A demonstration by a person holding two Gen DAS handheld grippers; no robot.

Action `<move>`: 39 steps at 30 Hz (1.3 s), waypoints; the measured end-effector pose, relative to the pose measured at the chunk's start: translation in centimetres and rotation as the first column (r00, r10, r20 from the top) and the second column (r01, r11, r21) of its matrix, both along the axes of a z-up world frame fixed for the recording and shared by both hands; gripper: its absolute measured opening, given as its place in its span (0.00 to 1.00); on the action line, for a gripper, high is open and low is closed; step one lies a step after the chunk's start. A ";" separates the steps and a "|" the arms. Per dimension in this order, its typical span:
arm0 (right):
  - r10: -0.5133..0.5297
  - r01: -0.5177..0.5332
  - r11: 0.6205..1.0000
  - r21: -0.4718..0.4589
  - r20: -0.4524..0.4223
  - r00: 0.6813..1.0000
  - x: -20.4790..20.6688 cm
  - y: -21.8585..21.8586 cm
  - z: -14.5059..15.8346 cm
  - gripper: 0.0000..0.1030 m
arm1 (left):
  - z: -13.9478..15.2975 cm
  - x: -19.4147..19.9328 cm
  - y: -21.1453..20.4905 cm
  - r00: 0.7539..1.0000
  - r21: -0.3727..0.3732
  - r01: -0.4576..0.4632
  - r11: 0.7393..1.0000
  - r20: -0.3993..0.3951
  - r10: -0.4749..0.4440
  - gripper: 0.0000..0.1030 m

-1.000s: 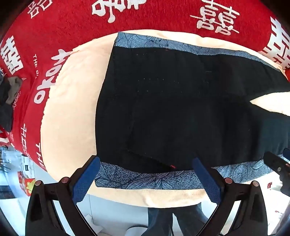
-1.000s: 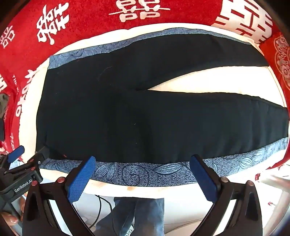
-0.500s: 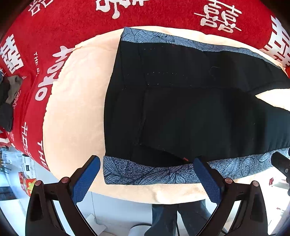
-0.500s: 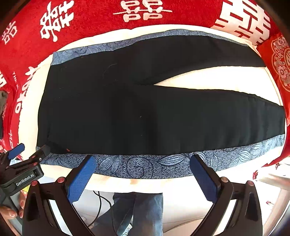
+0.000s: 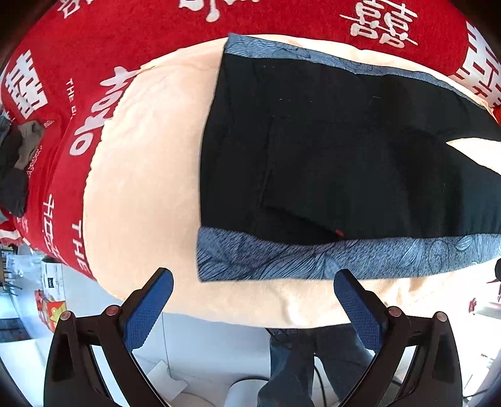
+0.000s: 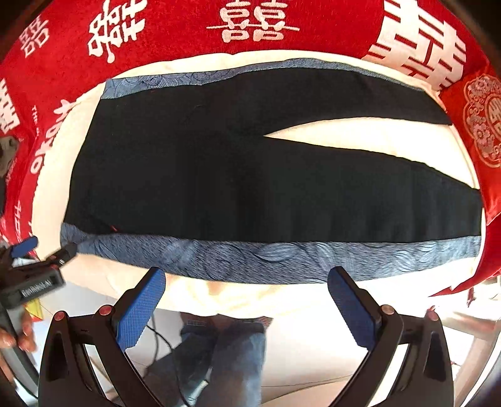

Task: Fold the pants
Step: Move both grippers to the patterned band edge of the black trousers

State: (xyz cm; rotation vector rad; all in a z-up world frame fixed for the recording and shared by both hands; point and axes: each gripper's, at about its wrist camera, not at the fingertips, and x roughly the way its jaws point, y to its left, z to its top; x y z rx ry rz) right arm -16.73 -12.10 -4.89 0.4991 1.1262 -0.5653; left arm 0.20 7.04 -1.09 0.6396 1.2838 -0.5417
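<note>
Pants (image 6: 250, 175) lie flat, legs toward 3 o'clock; left claw (image 5: 253, 300) and right claw (image 6: 247, 297) hover spread at near hem for first fold.

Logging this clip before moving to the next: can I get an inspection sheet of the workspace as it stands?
Surface: cream padded board over red cloth with white characters.
Job's things: black pants with blue patterned side bands lying flat, legs apart, unfolded.
Clutter: dark grey bundle at left edge.
Grippers: left hand-held gripper and right hand-held gripper both open, off the fabric.
Cables: thin dark cable on the floor.
Surroundings: person's jeans-clad legs.
</note>
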 end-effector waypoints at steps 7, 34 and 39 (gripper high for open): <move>0.011 -0.012 1.000 -0.022 -0.035 0.999 -3.5 -0.9 -0.2 1.00 | 0.2 0.6 3.7 0.999 0.049 -0.016 0.999 0.038 0.014 1.00; -0.042 0.042 0.998 0.039 0.003 0.999 -4.5 -0.5 -1.6 1.00 | -0.5 -1.0 1.1 0.998 -0.016 -0.041 0.999 -0.047 0.040 1.00; -0.045 0.044 0.998 0.051 0.012 0.999 -4.2 -0.9 -1.7 1.00 | -0.8 -0.9 0.7 0.998 -0.006 -0.052 0.999 -0.042 0.052 1.00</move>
